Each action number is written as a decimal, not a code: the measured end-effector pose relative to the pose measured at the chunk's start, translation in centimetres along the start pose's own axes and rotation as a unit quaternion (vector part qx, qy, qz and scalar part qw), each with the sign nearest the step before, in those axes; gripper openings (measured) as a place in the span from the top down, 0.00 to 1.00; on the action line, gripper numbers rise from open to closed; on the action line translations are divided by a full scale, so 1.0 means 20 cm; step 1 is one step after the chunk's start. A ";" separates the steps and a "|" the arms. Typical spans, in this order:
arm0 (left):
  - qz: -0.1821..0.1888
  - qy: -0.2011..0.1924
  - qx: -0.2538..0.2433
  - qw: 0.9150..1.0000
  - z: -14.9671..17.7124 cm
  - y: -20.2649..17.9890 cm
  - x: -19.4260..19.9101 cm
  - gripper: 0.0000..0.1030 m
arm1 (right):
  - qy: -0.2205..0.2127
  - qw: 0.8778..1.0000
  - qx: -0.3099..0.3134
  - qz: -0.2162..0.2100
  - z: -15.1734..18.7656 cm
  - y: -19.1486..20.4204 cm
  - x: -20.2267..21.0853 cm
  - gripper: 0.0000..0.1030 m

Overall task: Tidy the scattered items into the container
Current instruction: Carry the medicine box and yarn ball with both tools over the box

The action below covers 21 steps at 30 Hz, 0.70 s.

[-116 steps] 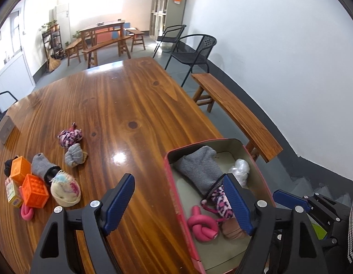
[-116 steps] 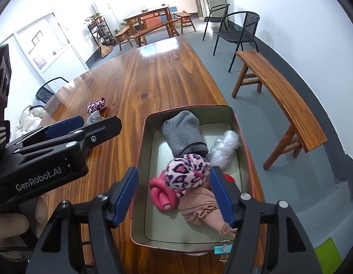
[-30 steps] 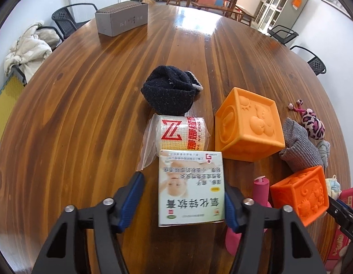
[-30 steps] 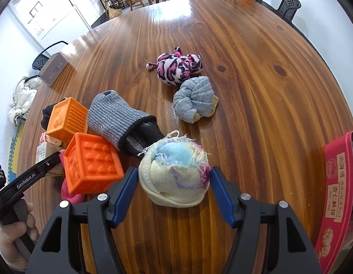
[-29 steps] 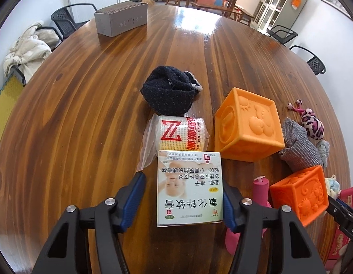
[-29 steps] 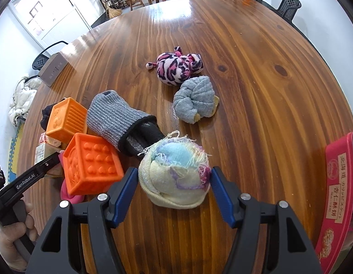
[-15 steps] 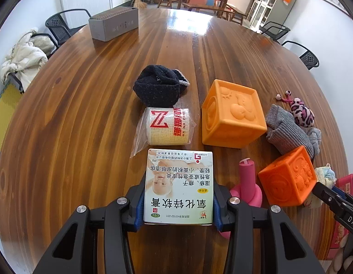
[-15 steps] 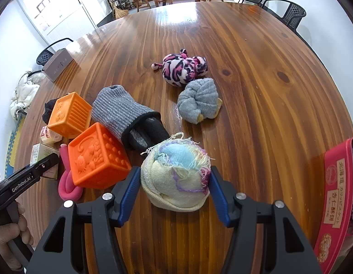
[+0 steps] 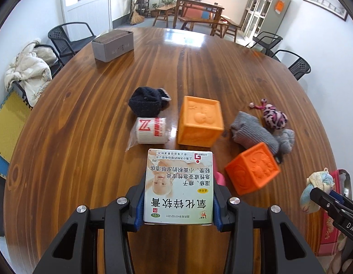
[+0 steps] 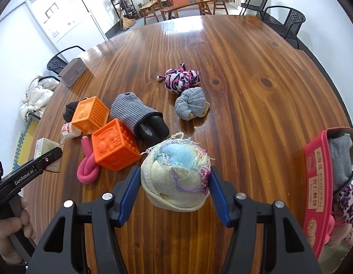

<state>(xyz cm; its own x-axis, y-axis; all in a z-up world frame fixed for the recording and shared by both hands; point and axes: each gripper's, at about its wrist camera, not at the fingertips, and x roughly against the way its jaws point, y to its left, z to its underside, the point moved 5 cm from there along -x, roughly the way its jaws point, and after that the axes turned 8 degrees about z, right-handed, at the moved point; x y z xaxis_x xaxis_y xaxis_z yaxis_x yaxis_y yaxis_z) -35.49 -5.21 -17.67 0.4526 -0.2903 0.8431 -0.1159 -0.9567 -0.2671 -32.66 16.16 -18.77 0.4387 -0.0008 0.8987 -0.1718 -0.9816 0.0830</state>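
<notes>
Left wrist view shows my left gripper (image 9: 178, 202) jaws pinching the white printed carton (image 9: 179, 186), right gripper (image 10: 174, 186) jaws pinching the pastel sock ball (image 10: 176, 175), red tin (image 10: 318, 182) part-filled, blocks and socks left on the bench (image 10: 256, 91).

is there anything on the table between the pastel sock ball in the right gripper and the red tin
Nothing visible. The right gripper is shut on the pastel sock ball, and only bare wooden table lies between it and the red tin at the right edge. The orange blocks and other socks sit on the opposite side.
</notes>
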 end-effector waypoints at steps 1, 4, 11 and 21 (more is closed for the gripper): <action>0.002 -0.002 -0.004 1.000 0.00 -0.02 0.01 0.55 | -0.003 1.000 0.001 -0.002 0.01 -0.01 0.02 0.39; 0.011 -0.006 -0.017 1.000 0.02 -0.13 0.05 0.55 | -0.011 1.000 0.001 -0.006 0.03 -0.06 0.09 0.39; 0.044 -0.001 -0.060 0.997 0.08 -0.48 0.08 0.55 | -0.031 0.999 -0.022 -0.004 0.10 -0.31 0.26 0.39; 0.107 0.017 -0.141 0.984 0.20 -1.10 0.06 0.55 | -0.051 0.995 -0.081 0.039 0.25 -0.82 0.50 0.39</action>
<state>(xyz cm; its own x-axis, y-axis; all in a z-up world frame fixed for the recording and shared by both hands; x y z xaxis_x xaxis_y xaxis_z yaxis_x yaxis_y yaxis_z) -28.84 15.57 -12.56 0.3624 -0.4810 0.7983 -0.4485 -0.8409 -0.3030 -20.98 31.29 -13.29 0.5040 -0.1025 0.8576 -0.3441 -0.9346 0.0905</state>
